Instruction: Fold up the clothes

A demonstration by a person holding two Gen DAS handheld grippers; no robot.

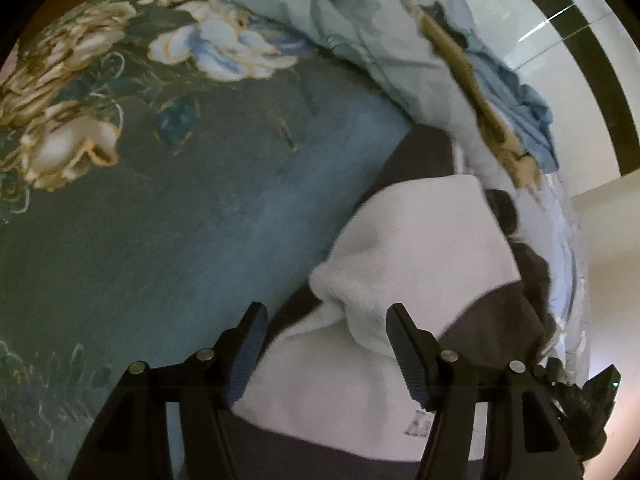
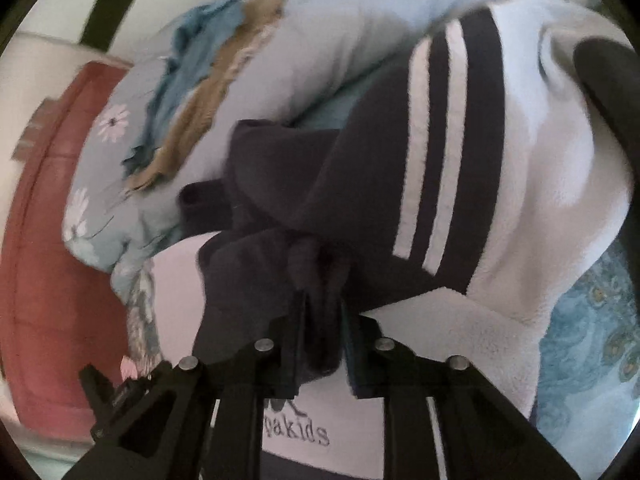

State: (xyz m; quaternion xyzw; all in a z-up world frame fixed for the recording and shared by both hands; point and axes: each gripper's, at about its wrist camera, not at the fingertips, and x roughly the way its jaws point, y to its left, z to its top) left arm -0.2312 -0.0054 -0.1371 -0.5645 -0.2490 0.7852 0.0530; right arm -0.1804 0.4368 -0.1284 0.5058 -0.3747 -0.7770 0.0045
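While its two black jaws stand close together, the right gripper (image 2: 323, 300) pinches a bunched fold of dark navy cloth between the pads; that cloth belongs to the fleece garment (image 2: 532, 184), which is white with a navy part. Out from the grip toward one o'clock, two white stripes (image 2: 430, 152) run across the navy panel, and beyond them the white fleece spreads to three o'clock. At six o'clock, under the jaws, a white panel carries embroidered letters (image 2: 298, 432), only partly readable. At ten o'clock lies a pale blue floral duvet (image 2: 320, 16) with a blue and tan patch, and at nine o'clock a reddish surface (image 2: 52, 216) shows past it.

In the left wrist view the left gripper (image 1: 326, 320) stands wide, with nothing pinched. A rumpled white edge of the same garment lies between the fingers and rises toward one o'clock, close to the right pad (image 1: 404, 344); whether it touches cannot be told. From nine to eleven o'clock spreads a teal bedsheet (image 1: 180, 220) with large cream and blue flowers, and the duvet is heaped from twelve to two o'clock.
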